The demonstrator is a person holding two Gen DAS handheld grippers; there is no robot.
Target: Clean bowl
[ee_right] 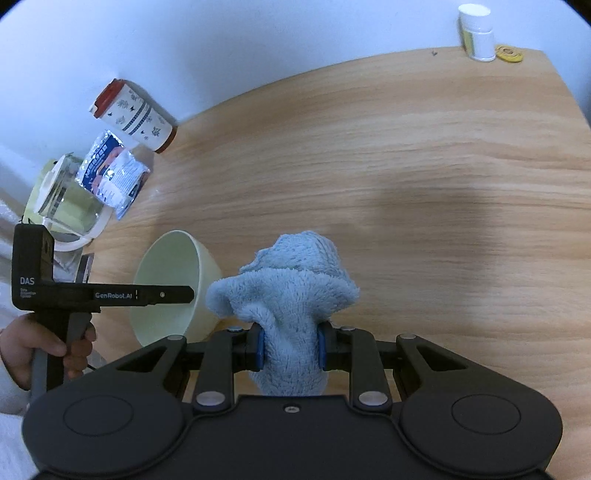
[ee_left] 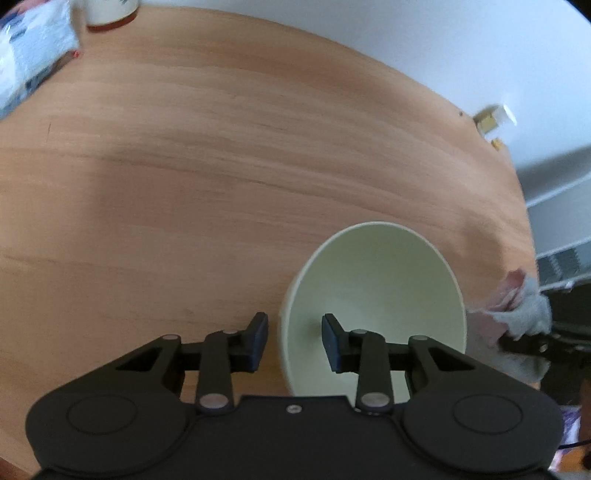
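Presently, by view.

Left wrist view: left gripper (ee_left: pixel 294 341) with tongs spread, straddling the near wall of the bowl (ee_left: pixel 373 306), one finger outside, one inside; contact with the rim cannot be told. Bowl pale green, tilted toward the camera on the wooden table (ee_left: pixel 221 166); interior looks plain, no obvious soiling, though the picture is soft. Cloth (ee_left: pixel 524 314) at far right, beside the bowl.

Right wrist view: right gripper (ee_right: pixel 290 349) with tongs pressed onto a bunched blue cloth (ee_right: pixel 295 291), pinching it firmly. Cloth just right of the bowl (ee_right: pixel 173 288), outside it. Patterned cup (ee_right: pixel 135 114), foil packet (ee_right: pixel 110 171) and white bottle (ee_right: pixel 476 33) stand well apart.

Progress, judged: cloth in hand, bowl being steadied; wiping of the interior remains.
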